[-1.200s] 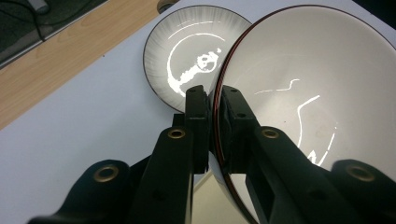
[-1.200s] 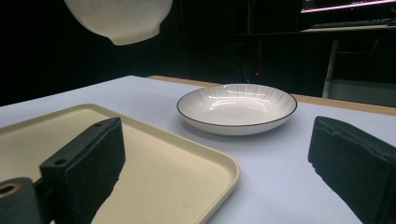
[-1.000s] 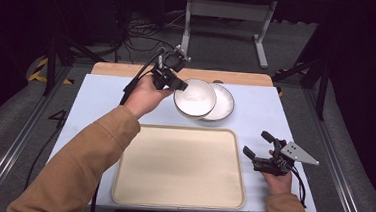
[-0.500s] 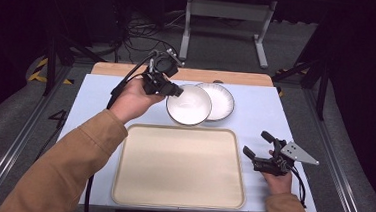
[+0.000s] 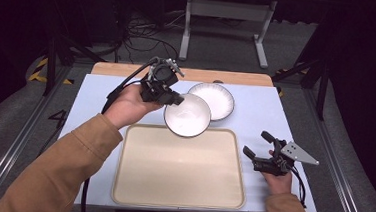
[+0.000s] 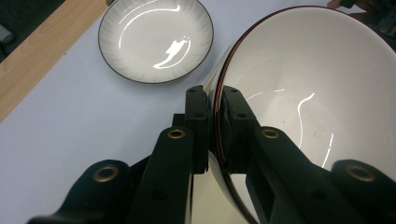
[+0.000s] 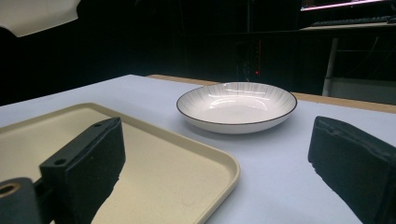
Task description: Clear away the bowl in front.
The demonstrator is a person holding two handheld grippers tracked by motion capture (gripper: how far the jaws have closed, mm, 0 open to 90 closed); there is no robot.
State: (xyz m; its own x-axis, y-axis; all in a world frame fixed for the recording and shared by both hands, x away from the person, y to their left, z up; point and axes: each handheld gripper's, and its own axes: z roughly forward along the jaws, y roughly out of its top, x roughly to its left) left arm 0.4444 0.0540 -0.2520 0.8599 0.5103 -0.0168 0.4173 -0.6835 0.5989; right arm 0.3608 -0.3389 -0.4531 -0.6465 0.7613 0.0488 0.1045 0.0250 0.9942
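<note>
My left gripper [image 5: 172,99] is shut on the rim of a white bowl [image 5: 188,115] and holds it tilted in the air over the far edge of the beige tray [image 5: 179,165]. In the left gripper view the pads clamp the dark-edged rim of the bowl [image 6: 308,70] from both sides, with the left gripper [image 6: 213,100] in the foreground. A shallow white plate [image 5: 220,99] lies on the table just behind the bowl, plate [image 6: 155,39], plate [image 7: 237,105]. My right gripper [image 5: 256,143] rests open and empty to the right of the tray, right gripper [image 7: 224,158].
The pale table top [image 5: 101,105] has a wooden strip [image 5: 118,69] along its far edge. Cables and a metal stand [image 5: 227,18] sit on the dark floor beyond. The tray [image 7: 140,154] lies bare, with its corner near my right gripper.
My left gripper has carried the bowl from above the plate toward the person, to the tray's far edge. The right gripper has kept still.
</note>
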